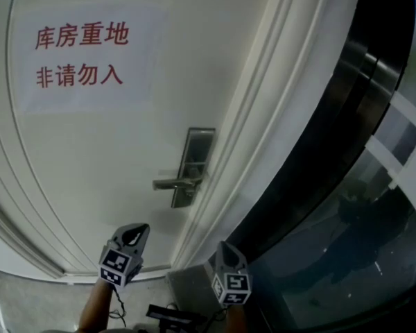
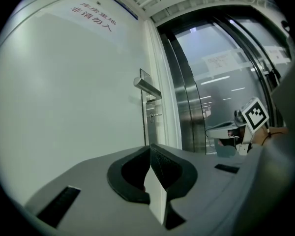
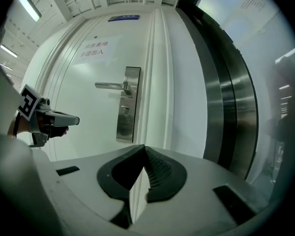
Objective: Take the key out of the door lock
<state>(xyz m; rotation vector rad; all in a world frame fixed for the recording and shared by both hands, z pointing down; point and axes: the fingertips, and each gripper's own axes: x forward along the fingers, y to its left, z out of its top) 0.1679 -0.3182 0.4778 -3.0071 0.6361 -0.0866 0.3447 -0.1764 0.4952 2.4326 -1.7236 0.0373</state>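
**Key untouched, whole job left**

Key [image 3: 125, 109] sits in the lock plate [image 1: 192, 166], below the lever handle [image 1: 168, 182] on the white door [image 1: 90, 151]. Left gripper [image 1: 134, 232] and right gripper [image 1: 224, 247] hang low, well apart from it, jaws together on nothing. By my reading, approach, grip and pull-out are all to do.

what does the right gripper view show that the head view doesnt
Right gripper view only: the right gripper's shut jaws up close, a blue plate above the door, and a small fitting under the lever, possibly the key. Head view only: the right gripper's marker cube and the floor. Both: the door, its red-lettered notice, the lock plate with the lever, and the left gripper.
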